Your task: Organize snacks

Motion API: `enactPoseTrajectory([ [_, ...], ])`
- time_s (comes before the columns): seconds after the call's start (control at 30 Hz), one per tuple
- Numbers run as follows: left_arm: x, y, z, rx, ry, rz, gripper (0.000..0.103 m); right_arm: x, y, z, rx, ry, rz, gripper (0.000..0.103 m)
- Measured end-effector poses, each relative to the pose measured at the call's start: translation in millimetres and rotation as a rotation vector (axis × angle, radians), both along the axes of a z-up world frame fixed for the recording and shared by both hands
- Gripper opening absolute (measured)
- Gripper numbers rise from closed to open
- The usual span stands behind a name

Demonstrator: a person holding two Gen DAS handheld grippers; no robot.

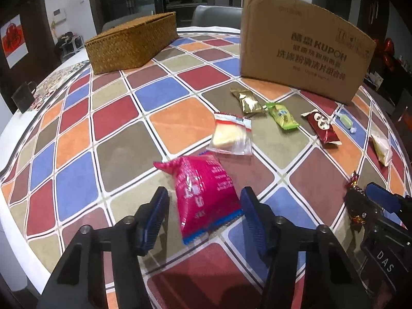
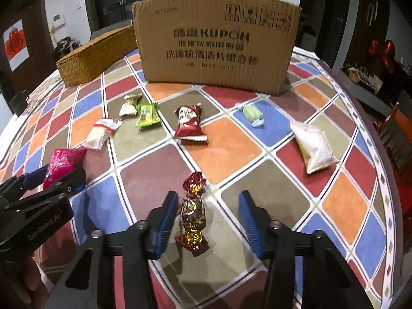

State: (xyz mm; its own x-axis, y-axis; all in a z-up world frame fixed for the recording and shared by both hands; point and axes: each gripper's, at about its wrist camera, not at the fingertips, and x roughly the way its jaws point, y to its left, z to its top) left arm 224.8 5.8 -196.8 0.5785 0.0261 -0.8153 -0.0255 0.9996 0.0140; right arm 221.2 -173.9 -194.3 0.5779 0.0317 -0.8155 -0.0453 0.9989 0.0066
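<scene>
Foil candy [image 2: 192, 216] lies lengthwise between the jaws.

A pink snack packet [image 1: 204, 195] lies flat at six o'clock; a clear-wrapped pale cake [image 1: 231, 136] just beyond it; gold [image 1: 247, 100], green [image 1: 282, 116] and dark red [image 1: 323, 127] packets toward two o'clock; a red-gold twisted candy [image 2: 193, 211] lies lengthwise.

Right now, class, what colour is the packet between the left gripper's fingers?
Bright pink packet, clearest in the left wrist view.
</scene>
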Motion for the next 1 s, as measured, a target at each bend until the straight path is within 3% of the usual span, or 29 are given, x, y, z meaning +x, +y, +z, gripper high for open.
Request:
enactPoseTrajectory([
  [0.2, -1, 0, 0, -0.013, -0.006, -0.006, 0.05, 0, 0, -2, 0.012, 0.007, 0.009, 0.02],
  [1.0, -6, -4, 25, -0.018, -0.056, -0.021, 0.049, 0, -6, 13, 0.019, -0.039, 0.009, 0.02],
])
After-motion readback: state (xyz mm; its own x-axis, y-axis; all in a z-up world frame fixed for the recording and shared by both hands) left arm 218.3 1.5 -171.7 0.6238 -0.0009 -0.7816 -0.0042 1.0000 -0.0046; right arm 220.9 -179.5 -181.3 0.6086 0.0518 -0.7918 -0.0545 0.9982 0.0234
